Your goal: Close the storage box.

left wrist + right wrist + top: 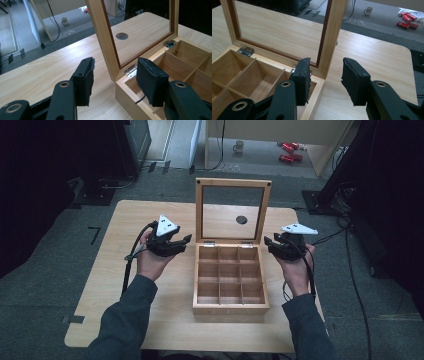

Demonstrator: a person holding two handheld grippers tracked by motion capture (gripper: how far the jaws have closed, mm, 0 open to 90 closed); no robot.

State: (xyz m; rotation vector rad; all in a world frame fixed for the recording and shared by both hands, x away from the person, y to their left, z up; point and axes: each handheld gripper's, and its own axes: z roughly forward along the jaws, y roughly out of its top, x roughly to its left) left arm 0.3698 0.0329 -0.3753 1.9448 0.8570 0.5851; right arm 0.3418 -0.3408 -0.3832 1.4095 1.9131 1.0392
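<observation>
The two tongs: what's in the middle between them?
The open wooden box with its upright glass lid sits between the left tongs and right tongs, seen in the high view.

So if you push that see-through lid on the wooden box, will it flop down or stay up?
The lid stands upright on two small metal hinges, so a push would probably swing it shut stiffly, not floppily. Its clear pane looks breakable, so a slam seems risky. The box looks solid and flat-bottomed, unlikely to tip.
</observation>
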